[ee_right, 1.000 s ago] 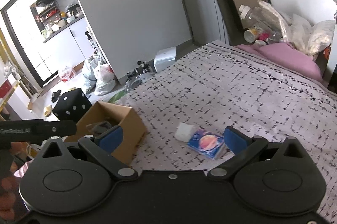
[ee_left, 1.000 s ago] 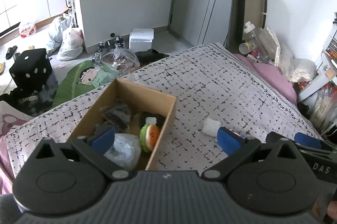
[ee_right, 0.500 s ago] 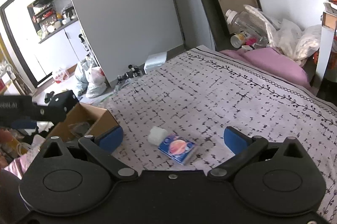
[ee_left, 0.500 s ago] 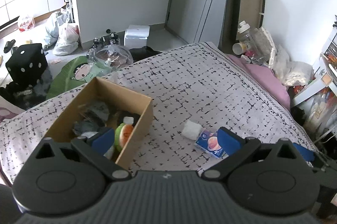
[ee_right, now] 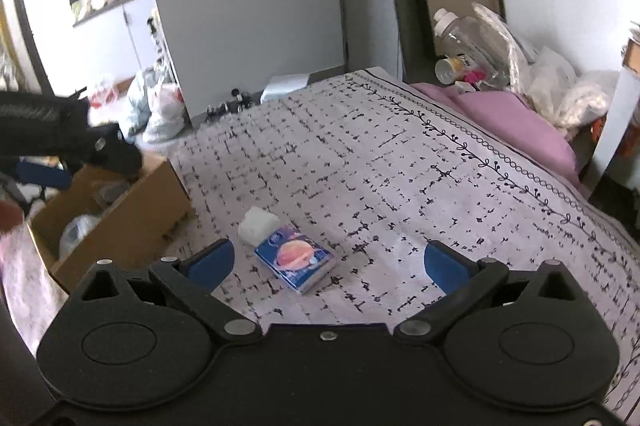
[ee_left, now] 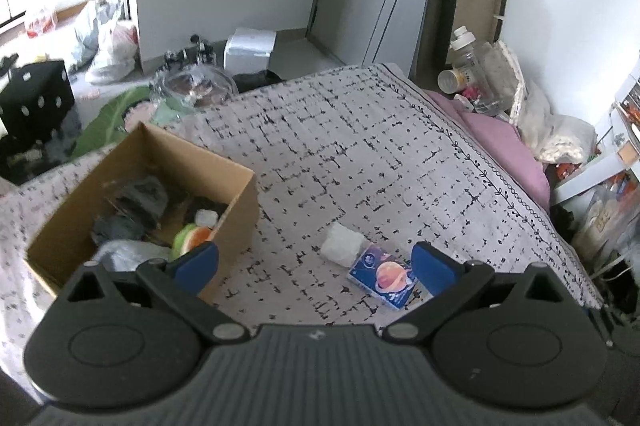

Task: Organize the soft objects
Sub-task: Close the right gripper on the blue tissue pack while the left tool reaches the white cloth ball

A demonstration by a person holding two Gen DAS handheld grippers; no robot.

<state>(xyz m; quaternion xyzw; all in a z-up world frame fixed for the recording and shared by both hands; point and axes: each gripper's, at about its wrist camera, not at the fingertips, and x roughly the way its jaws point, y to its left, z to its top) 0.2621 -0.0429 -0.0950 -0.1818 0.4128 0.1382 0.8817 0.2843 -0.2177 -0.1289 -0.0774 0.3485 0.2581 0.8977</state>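
A blue tissue pack with a planet picture (ee_left: 383,279) (ee_right: 295,258) lies on the patterned bedspread (ee_left: 360,154), touching a small white soft block (ee_left: 343,245) (ee_right: 258,223). An open cardboard box (ee_left: 236,202) (ee_right: 132,222) at the left holds dark cloths, a clear bag and an orange-green plush (ee_left: 192,237). My left gripper (ee_left: 314,264) is open above the bedspread, its left fingertip near the box corner, its right one beside the pack. My right gripper (ee_right: 326,264) is open, with the pack between its fingers. The left gripper's body shows blurred at the left edge of the right wrist view, over the box.
A pink pillow (ee_right: 516,122) and bags, bottles and a jar (ee_right: 476,54) crowd the bed's far right side. On the floor beyond the bed are plastic bags (ee_left: 108,46), a black dotted cube (ee_left: 36,102), a white box (ee_left: 250,48) and a glass bowl (ee_left: 192,90).
Both grippers have drawn back and shifted right along the bed. The box has slid left in both views, and the tissue pack now sits between the right gripper's fingers.
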